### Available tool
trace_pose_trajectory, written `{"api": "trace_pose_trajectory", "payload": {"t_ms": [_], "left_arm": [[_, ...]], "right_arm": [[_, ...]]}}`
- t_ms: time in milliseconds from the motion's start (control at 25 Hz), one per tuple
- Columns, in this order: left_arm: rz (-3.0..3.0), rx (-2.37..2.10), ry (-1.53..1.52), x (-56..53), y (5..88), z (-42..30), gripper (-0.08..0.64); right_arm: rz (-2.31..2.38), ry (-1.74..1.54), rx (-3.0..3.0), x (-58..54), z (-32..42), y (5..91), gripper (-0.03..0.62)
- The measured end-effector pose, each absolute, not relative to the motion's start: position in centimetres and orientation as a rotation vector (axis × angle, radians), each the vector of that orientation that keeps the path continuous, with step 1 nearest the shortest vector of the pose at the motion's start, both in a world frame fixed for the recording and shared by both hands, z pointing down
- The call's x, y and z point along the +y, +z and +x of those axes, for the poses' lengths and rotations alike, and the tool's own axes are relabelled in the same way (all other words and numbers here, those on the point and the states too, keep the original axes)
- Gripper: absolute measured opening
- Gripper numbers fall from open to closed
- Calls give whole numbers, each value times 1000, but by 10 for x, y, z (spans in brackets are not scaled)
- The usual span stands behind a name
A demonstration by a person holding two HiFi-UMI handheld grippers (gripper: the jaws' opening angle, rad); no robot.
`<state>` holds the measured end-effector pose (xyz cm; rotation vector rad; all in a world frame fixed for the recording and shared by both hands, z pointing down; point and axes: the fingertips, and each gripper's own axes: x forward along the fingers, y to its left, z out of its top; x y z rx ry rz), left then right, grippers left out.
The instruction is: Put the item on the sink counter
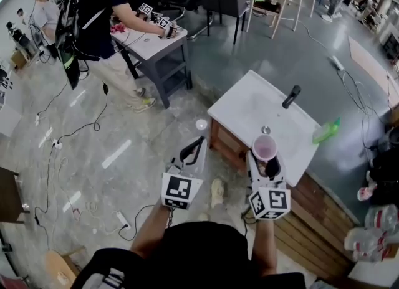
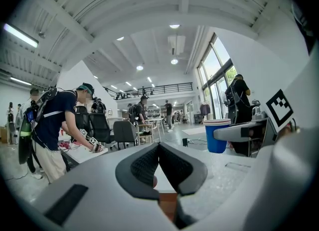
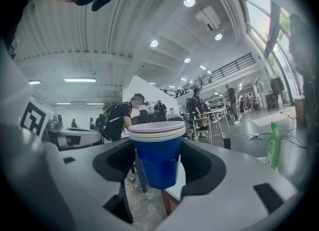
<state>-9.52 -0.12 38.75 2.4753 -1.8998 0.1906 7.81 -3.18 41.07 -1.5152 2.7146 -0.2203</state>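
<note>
My right gripper point(image 1: 265, 157) is shut on a stack of cups point(image 1: 264, 147), which look pink from above. The right gripper view shows the stack point(image 3: 157, 158) blue outside with white rims, upright between the pads of the right gripper point(image 3: 158, 161). The stack hangs over the near edge of the white sink counter point(image 1: 237, 104), which has a black faucet point(image 1: 291, 96). My left gripper point(image 1: 193, 149) is left of the counter, over the floor, shut and empty. In its own view the left gripper point(image 2: 159, 150) has its pads meeting at the tips, and the stack of cups point(image 2: 218, 136) shows at the right.
A green bottle point(image 1: 326, 131) lies at the counter's right edge, also seen as the green bottle point(image 3: 273, 145). A person point(image 1: 100, 14) works at a grey table point(image 1: 156, 48) at the back left. Cables point(image 1: 56, 147) run over the floor. Plastic bags point(image 1: 371, 235) sit at the right.
</note>
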Motion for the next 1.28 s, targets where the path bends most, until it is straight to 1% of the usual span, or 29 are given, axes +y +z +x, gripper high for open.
{"api": "trace_pose_trajectory", "payload": {"t_ms": [120, 640, 1280], "left_arm": [[2460, -1906, 168, -23, 385, -96, 2], [2380, -1924, 236, -111, 397, -99, 2], [2369, -1960, 260, -174, 406, -95, 2]], "right_arm": [[-1496, -225, 2730, -56, 75, 412, 285], [-1435, -266, 2789, -149, 68, 419, 284], [-1384, -308, 2820, -214, 67, 436, 285]]}}
